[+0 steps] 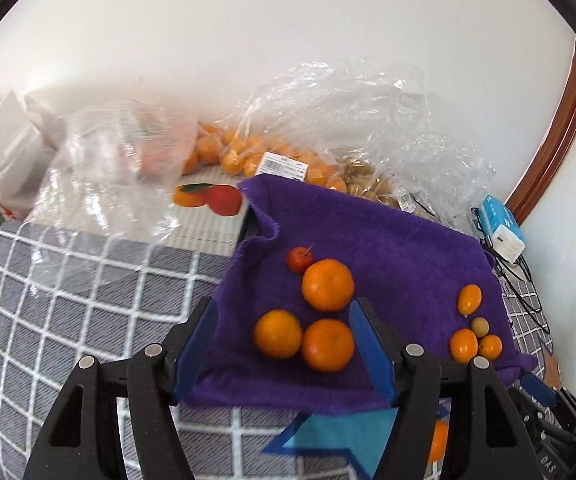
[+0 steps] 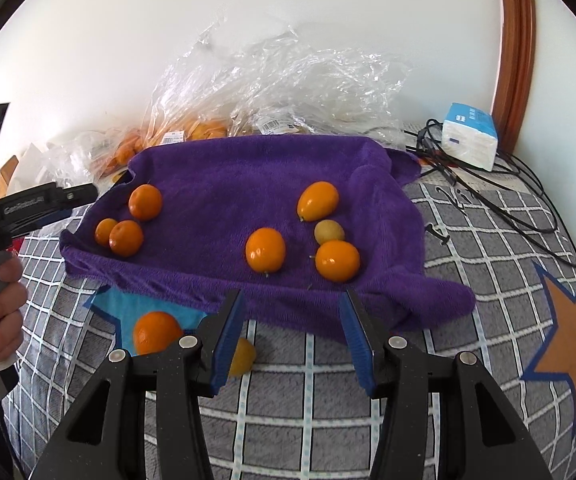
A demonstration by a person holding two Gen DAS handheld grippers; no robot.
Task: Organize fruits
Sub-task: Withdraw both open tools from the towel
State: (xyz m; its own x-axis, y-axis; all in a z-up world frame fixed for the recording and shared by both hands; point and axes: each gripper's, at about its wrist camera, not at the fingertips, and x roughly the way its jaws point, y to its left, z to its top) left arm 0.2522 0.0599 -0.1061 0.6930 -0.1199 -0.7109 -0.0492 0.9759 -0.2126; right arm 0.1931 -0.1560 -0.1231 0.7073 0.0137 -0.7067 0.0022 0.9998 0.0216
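Note:
A purple towel (image 1: pixel 388 236) lies on a grey checked cloth (image 1: pixel 67 300). In the left wrist view three oranges (image 1: pixel 328 285) and a small red fruit (image 1: pixel 299 259) lie on the towel's left part. Kumquats (image 1: pixel 470 299) and a small yellowish fruit (image 1: pixel 480 326) lie at its right. My left gripper (image 1: pixel 283 312) is open and empty, its jaws on either side of the lower oranges. My right gripper (image 2: pixel 292 300) is open and empty, just before the towel's (image 2: pixel 247 172) near edge, facing the kumquats (image 2: pixel 265 250). One orange (image 2: pixel 155 332) and a yellow fruit (image 2: pixel 241 356) lie off the towel.
Clear plastic bags (image 1: pixel 328 120) with oranges and brown fruit stand behind the towel against the white wall. A tissue pack (image 2: pixel 470 136) and black cables (image 2: pixel 508 184) lie at the right. A fruit-printed box (image 1: pixel 207 208) is behind left. A hand (image 2: pixel 3 300) holds the left gripper.

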